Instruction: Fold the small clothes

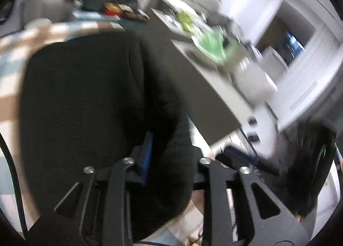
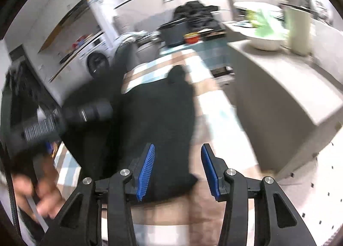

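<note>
- Black knit garment (image 1: 90, 104) fills most of our left wrist view, hanging in a big fold from about 11 o'clock down to 6 o'clock, over a checked cloth (image 1: 25, 38) of brown, white and pale blue.
- Our left gripper (image 1: 169, 160) has the fabric draped right across its fingers; one blue pad (image 1: 148, 160) shows at 7 o'clock of the gap, the other finger is buried under the cloth, so we cannot tell how far these jaws stand apart or whether they pinch the garment.
- In the right wrist view the same black garment (image 2: 158, 121) lies on the checked cloth (image 2: 148, 72), stretching from centre toward 6 o'clock.
- Our right gripper (image 2: 178, 171) has its jaws spread wide, with nothing clamped. The garment's near edge runs behind the left blue pad (image 2: 145, 173) and reaches partway into the gap; the right blue pad (image 2: 211, 173) stands clear of it, over bare cloth.
- At 9 o'clock in the right view we see the left gripper (image 2: 42, 130) as a blurred dark body, held by a hand (image 2: 40, 190) at 8 o'clock, touching the garment's left side.
- A grey counter (image 2: 278, 87) sits at 3 o'clock, carrying a white bowl (image 2: 265, 42) with something green in it.
- Both views are motion-blurred, so finer detail is lost.
</note>
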Demonstrator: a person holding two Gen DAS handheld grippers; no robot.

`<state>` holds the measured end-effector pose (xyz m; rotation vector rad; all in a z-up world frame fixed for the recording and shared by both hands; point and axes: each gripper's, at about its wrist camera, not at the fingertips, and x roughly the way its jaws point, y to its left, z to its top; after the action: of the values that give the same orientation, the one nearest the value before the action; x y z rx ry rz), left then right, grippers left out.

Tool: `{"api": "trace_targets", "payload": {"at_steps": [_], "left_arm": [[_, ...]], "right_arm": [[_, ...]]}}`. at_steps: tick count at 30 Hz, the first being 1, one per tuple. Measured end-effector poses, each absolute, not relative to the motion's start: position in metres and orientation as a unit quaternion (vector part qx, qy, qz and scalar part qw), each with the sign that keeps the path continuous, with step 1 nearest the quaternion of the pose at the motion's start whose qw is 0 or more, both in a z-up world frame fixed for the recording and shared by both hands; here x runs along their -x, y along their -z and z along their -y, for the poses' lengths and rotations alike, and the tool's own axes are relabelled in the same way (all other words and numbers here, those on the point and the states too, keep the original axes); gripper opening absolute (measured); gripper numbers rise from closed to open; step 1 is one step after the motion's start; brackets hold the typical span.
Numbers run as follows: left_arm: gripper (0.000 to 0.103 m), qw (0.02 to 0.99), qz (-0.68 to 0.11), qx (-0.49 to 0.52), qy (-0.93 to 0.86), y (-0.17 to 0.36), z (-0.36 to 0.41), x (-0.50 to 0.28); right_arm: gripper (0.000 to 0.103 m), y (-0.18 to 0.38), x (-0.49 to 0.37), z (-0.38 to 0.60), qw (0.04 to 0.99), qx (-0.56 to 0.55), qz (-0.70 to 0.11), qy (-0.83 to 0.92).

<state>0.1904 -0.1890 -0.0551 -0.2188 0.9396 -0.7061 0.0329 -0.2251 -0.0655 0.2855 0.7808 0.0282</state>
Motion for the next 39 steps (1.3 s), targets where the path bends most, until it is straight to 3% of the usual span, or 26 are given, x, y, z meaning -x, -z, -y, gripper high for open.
{"api": "trace_targets", "payload": {"at_steps": [1, 2, 3, 11, 19, 21, 23, 26, 30, 33, 37, 39], "left_arm": [[0.035, 0.823, -0.445, 0.100, 0.338, 0.059, 0.191, -0.187], [0.051, 0.825, -0.447, 0.096, 0.334, 0.060, 0.192, -0.182], [0.062, 0.828, -0.445, 0.096, 0.329, 0.059, 0.187, -0.179], [0.066, 0.853, -0.418, 0.157, 0.270, 0.052, 0.096, -0.160], [0.066, 0.852, -0.433, 0.218, 0.200, 0.090, 0.009, -0.165], [0.066, 0.849, -0.436, 0.225, 0.195, 0.098, 0.002, -0.165], [0.066, 0.848, -0.437, 0.231, 0.190, 0.103, -0.009, -0.163], [0.066, 0.848, -0.436, 0.236, 0.185, 0.111, -0.017, -0.163], [0.066, 0.851, -0.434, 0.236, 0.176, 0.116, -0.015, -0.165], [0.066, 0.849, -0.446, 0.229, 0.167, 0.125, -0.013, -0.168], [0.066, 0.836, -0.470, 0.232, 0.160, 0.142, 0.004, -0.186], [0.066, 0.835, -0.469, 0.234, 0.164, 0.146, 0.008, -0.189]], "right_arm": [[0.046, 0.067, -0.031, 0.233, 0.914, -0.144, -0.379, -0.010], [0.046, 0.068, -0.031, 0.240, 0.914, -0.147, -0.379, -0.009], [0.046, 0.070, -0.029, 0.244, 0.913, -0.151, -0.380, -0.009], [0.046, 0.084, -0.030, 0.245, 0.892, -0.188, -0.405, -0.070], [0.046, 0.097, -0.056, 0.230, 0.864, -0.232, -0.425, -0.139], [0.019, 0.102, -0.068, 0.225, 0.863, -0.222, -0.437, -0.120], [0.008, 0.102, -0.077, 0.216, 0.870, -0.196, -0.438, -0.116], [0.005, 0.095, -0.086, 0.207, 0.878, -0.178, -0.427, -0.124], [0.005, 0.082, -0.094, 0.213, 0.897, -0.141, -0.410, -0.088], [0.008, 0.102, -0.101, 0.223, 0.880, -0.123, -0.456, -0.047], [0.025, 0.108, -0.088, 0.236, 0.873, -0.164, -0.455, -0.067], [0.039, 0.106, -0.087, 0.242, 0.872, -0.186, -0.446, -0.077]]}}
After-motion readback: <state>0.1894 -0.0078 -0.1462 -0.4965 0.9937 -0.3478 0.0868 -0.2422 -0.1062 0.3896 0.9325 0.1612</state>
